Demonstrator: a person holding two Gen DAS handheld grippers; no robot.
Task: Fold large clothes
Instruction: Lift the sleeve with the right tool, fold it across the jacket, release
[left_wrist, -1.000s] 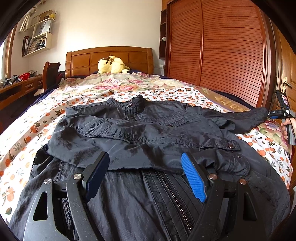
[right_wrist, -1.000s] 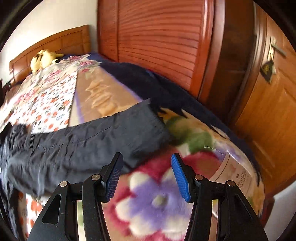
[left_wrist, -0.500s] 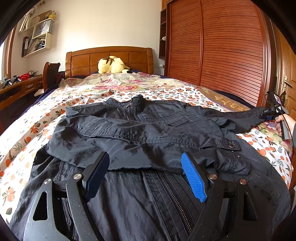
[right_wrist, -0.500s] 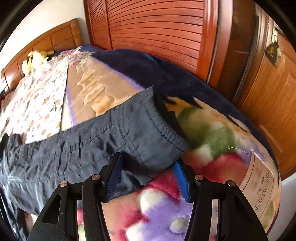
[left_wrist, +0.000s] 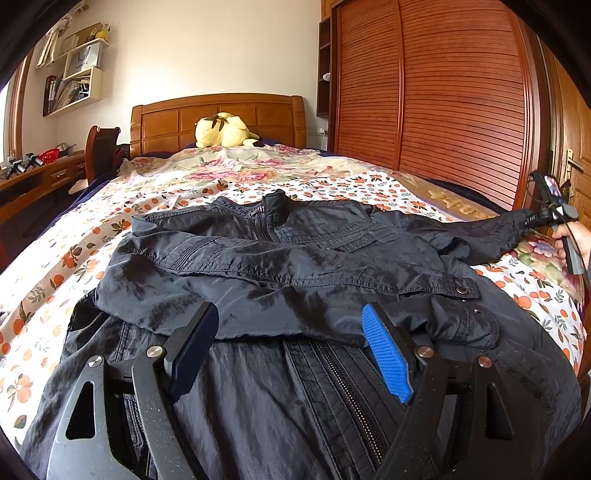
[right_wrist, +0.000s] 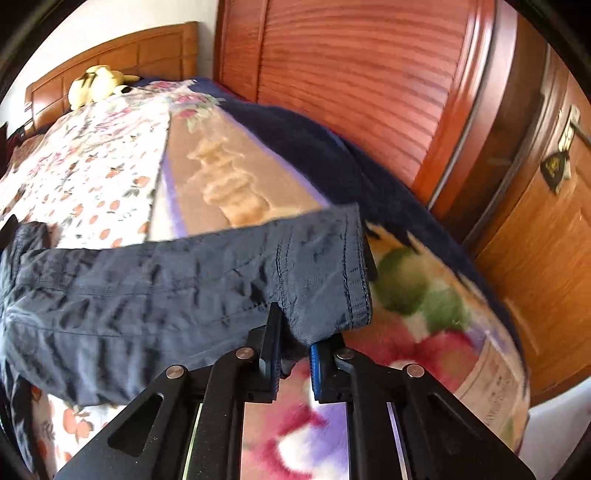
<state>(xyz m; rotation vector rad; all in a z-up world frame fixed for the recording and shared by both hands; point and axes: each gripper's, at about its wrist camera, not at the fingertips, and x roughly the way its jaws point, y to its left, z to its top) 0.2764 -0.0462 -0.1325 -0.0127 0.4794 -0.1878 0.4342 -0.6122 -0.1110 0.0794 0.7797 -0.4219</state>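
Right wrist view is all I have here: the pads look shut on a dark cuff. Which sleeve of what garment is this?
Observer: The stretched-out sleeve of a black zip jacket spread on the bed; the right gripper has just closed on its cuff.
Operator: And the other sleeve?
Observer: The other sleeve is already folded across the chest, its snap cuff lying on the front.
Operator: What is the left gripper doing?
Observer: The left gripper hangs open over the jacket's lower front, gripping nothing.
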